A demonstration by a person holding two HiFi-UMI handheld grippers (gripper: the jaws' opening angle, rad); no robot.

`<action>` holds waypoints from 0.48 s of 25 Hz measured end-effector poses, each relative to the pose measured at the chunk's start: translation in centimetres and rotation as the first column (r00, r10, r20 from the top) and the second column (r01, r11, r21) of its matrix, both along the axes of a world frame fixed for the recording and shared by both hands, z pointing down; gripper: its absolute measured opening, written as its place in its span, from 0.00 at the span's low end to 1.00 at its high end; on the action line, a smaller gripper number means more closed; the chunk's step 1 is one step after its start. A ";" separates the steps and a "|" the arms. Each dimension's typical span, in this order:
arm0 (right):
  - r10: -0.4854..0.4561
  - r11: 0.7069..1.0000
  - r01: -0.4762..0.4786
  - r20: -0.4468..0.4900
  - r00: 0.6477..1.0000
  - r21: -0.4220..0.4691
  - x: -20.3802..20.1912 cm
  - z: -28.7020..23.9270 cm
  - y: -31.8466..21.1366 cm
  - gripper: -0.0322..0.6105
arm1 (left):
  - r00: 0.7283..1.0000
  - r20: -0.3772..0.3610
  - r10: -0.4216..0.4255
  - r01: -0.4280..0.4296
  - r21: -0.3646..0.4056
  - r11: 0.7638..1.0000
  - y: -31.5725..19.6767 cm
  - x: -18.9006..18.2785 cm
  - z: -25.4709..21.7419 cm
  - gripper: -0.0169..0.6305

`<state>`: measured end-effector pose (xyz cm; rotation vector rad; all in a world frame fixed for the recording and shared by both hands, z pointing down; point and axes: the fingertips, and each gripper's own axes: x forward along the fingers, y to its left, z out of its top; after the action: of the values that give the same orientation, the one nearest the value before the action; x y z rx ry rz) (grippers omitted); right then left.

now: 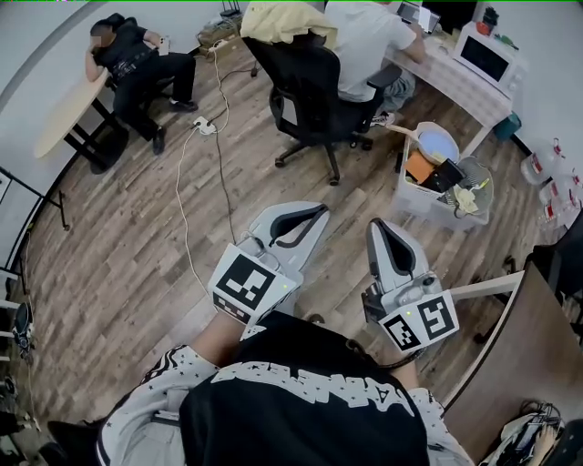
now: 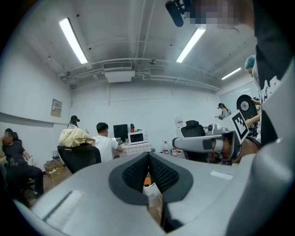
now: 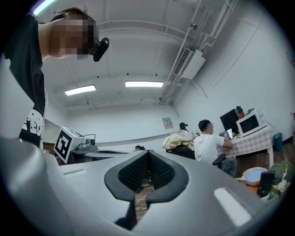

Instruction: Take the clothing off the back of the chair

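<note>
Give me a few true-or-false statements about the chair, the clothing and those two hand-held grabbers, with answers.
1. Yellow clothing hangs over the back of the black chair. True.
2. The left gripper is clamped on the clothing. False: its jaws are shut on nothing, and it is held near the wearer's body, well short of the chair.
3. The right gripper has its jaws together. True.
4. The chair is unoccupied. False: a person in a white shirt sits in it.
5. The microwave stands on the floor. False: it stands on the desk.
</note>
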<state>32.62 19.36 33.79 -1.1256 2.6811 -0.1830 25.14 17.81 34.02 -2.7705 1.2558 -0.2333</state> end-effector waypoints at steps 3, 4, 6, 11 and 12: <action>-0.014 1.000 0.014 -0.003 1.000 0.004 -1.0 -0.1 -0.9 0.07 | 1.000 -0.008 -0.010 0.010 -0.007 1.000 -0.9 -1.0 0.1 0.03; -0.016 1.000 0.016 -0.007 1.000 0.007 -1.4 -0.2 -1.3 0.07 | 1.000 -0.014 -0.008 0.008 -0.010 1.000 -1.3 -1.3 0.1 0.03; -0.014 1.000 0.014 -0.012 1.000 0.010 -1.9 -0.4 -2.3 0.07 | 0.999 -0.033 0.003 -0.003 -0.015 1.000 -2.1 -1.6 0.0 0.03; -0.013 1.000 0.014 -0.020 1.000 0.010 -2.9 -0.7 -4.6 0.07 | 0.999 -0.053 0.004 -0.004 -0.015 1.000 -4.6 -2.7 0.0 0.03; -0.010 1.000 0.010 -0.025 1.000 0.010 -3.1 -0.7 -5.1 0.07 | 0.999 -0.051 0.004 -0.004 -0.010 1.000 -5.3 -2.9 -0.1 0.03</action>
<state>29.54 14.21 33.11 -1.1187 2.7067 -0.1584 22.24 12.53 33.94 -2.8049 1.2636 -0.1704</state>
